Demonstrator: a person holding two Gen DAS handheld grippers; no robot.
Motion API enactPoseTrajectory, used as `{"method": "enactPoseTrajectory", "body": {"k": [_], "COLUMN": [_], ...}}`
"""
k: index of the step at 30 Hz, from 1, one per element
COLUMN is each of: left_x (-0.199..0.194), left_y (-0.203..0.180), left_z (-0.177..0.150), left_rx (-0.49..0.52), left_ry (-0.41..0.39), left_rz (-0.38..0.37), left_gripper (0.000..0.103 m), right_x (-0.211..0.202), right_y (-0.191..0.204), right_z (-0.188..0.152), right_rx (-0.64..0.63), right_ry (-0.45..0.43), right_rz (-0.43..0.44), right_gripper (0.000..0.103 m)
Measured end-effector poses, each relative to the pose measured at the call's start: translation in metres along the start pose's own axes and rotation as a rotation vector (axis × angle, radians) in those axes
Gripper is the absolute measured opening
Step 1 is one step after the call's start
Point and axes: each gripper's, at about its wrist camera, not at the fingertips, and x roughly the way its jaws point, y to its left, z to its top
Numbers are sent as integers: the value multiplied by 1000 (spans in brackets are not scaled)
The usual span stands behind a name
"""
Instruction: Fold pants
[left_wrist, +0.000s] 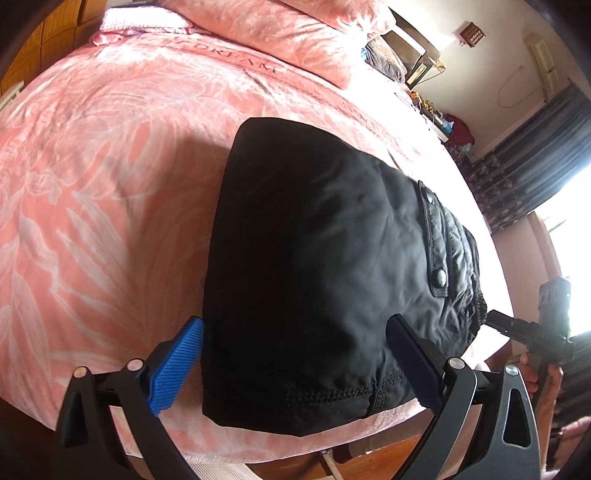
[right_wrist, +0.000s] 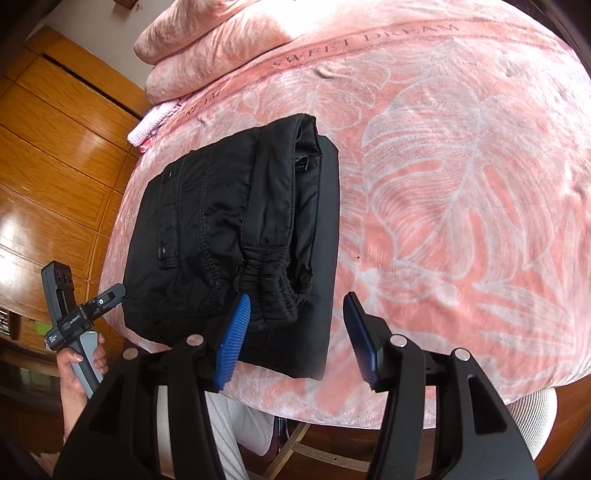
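Note:
Black pants (left_wrist: 314, 266) lie folded into a compact rectangle on the pink blanket near the bed's front edge; they also show in the right wrist view (right_wrist: 236, 229), with the elastic waistband and a snap pocket on top. My left gripper (left_wrist: 295, 354) is open, its fingers straddling the near edge of the bundle without closing on it. My right gripper (right_wrist: 295, 325) is open, just in front of the waistband end. The left gripper also shows in the right wrist view (right_wrist: 107, 295), at the bundle's left side.
The pink leaf-print blanket (right_wrist: 461, 184) covers the bed. Pink pillows (right_wrist: 207, 40) lie at the head. A wooden wardrobe (right_wrist: 55, 166) stands to the left. A cluttered shelf (left_wrist: 436, 107) and dark curtains (left_wrist: 535, 155) are beyond the bed.

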Motion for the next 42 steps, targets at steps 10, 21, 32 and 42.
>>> {"method": "enactPoseTrajectory", "body": {"k": [10,21,32,42], "left_x": [23,71,107,110], "left_y": [48,71,40,46], "left_z": [35,48,57,62], "left_rx": [-93,-139,-37,-177], "left_ry": [80,222,408,389], "left_rz": [-290,-452,-533,-554], "left_gripper": [99,99,99,92], "right_x": [2,41,82,82], "right_y": [-9,-44,-48,-39], "right_z": [13,23,18,17], "right_rx": [15,115,126,163], "right_ry": [9,96,169,101], "right_rz": [126,300,438,463], "right_gripper": [67,80,89,53]}}
